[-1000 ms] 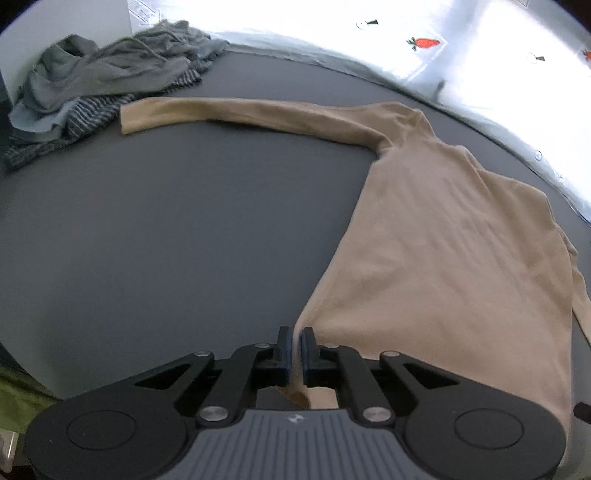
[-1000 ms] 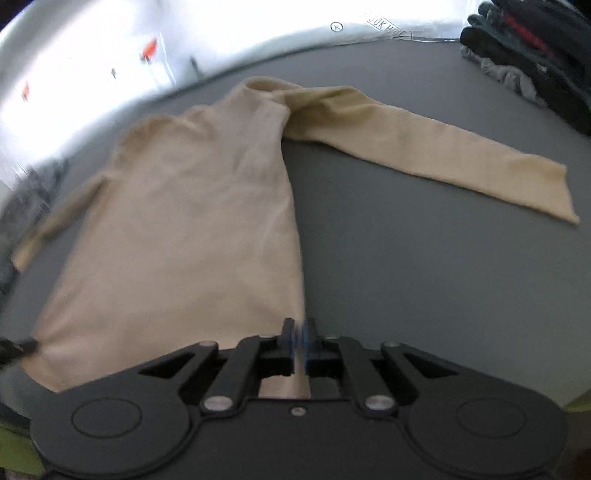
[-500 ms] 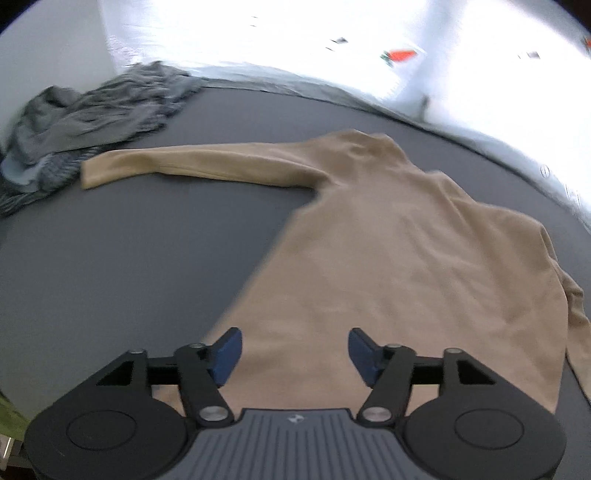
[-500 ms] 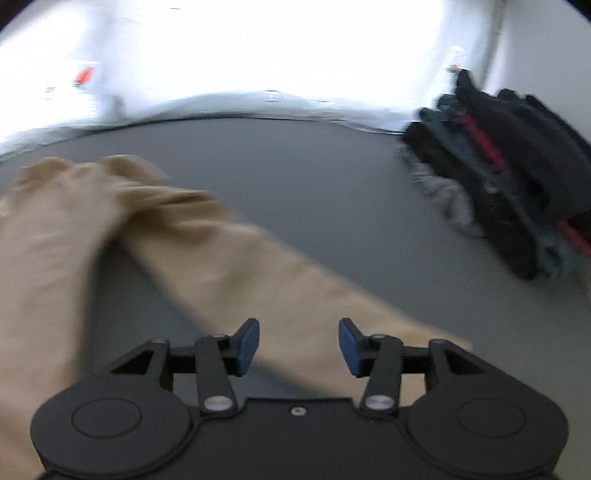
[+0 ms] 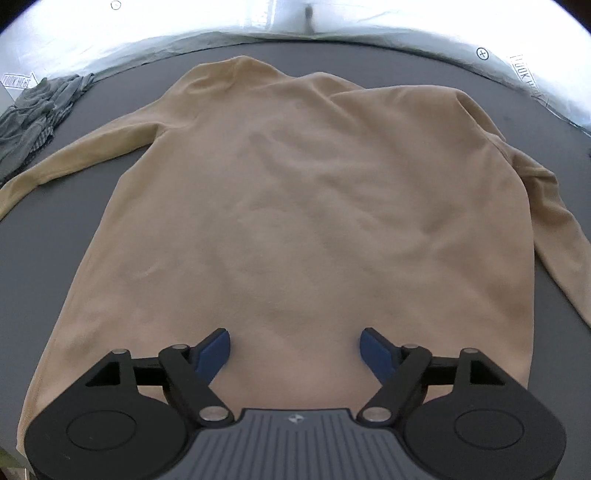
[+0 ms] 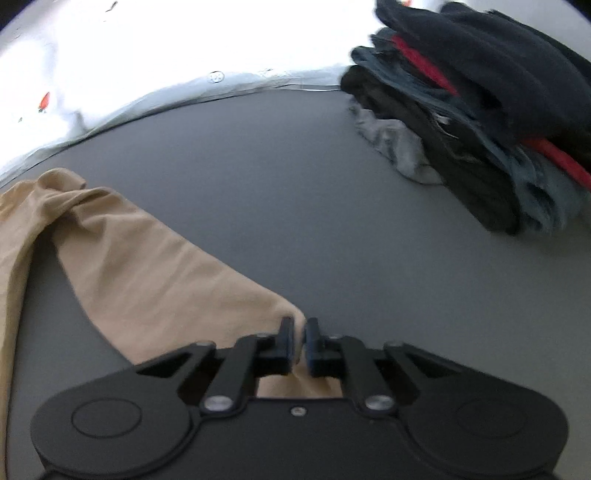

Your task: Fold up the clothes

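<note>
Half a second ago the right gripper [image 6: 299, 341] had its fingers apart above the sleeve; now they are pressed together and pinch the end of the right sleeve [image 6: 155, 284] at its cuff. The left gripper [image 5: 295, 349] was already spread half a second ago and is spread now too, but its view has changed: before, it looked over the left side and the left sleeve [image 5: 74, 157], and now it hangs above the lower middle of the beige sweater [image 5: 303, 206], with the hem just under the blue pads [image 5: 212, 352].

The sweater lies flat on the dark grey table [image 6: 332, 221], its neck toward the far edge and its hem toward the camera. The left sleeve stretches out to the left, and its end comes near the grey pile of clothes [image 5: 33, 118] in the far left corner. The right sleeve runs down along the right side of the body (a strip of table shows between them in the right wrist view).

Beside the pinched cuff, to the right and beyond it, the table is bare as far as the stack of dark folded clothes [image 6: 476, 110], which stands well apart at the far right. Behind the far table edge is a bright white backdrop [image 5: 184, 26].
</note>
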Action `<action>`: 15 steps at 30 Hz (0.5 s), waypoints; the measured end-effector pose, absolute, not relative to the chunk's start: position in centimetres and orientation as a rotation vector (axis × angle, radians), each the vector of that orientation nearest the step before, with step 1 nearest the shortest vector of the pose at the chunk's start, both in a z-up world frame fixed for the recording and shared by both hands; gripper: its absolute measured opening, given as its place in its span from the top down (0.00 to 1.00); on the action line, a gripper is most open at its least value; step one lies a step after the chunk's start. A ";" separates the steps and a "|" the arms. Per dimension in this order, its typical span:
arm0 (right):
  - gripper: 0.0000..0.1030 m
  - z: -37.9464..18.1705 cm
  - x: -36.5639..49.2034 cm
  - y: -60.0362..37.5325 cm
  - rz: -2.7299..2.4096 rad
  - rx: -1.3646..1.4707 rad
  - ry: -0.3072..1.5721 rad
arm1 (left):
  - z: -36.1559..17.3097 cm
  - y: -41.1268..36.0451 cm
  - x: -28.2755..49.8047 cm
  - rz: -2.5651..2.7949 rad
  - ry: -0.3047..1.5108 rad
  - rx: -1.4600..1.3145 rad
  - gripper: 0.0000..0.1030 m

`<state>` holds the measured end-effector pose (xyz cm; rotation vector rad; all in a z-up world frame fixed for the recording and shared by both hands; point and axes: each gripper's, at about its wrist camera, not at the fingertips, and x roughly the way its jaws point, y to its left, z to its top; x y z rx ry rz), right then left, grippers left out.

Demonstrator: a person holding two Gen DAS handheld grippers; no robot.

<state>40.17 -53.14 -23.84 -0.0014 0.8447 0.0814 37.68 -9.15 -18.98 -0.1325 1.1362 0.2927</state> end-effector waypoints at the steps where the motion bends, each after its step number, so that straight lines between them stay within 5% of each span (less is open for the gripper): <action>1: 0.94 -23.3 40.3 -53.1 0.082 -0.015 0.811 | -19.1 -9.0 37.8 0.296 1.143 -0.143 0.20; 7: 0.94 -16.1 40.7 -54.2 -0.004 -0.068 0.441 | -19.5 -8.6 38.5 0.318 1.172 -0.183 0.08; 15: 0.93 -19.7 36.7 -54.2 -0.014 -0.098 0.598 | -19.7 -8.4 38.5 0.335 1.175 -0.197 0.02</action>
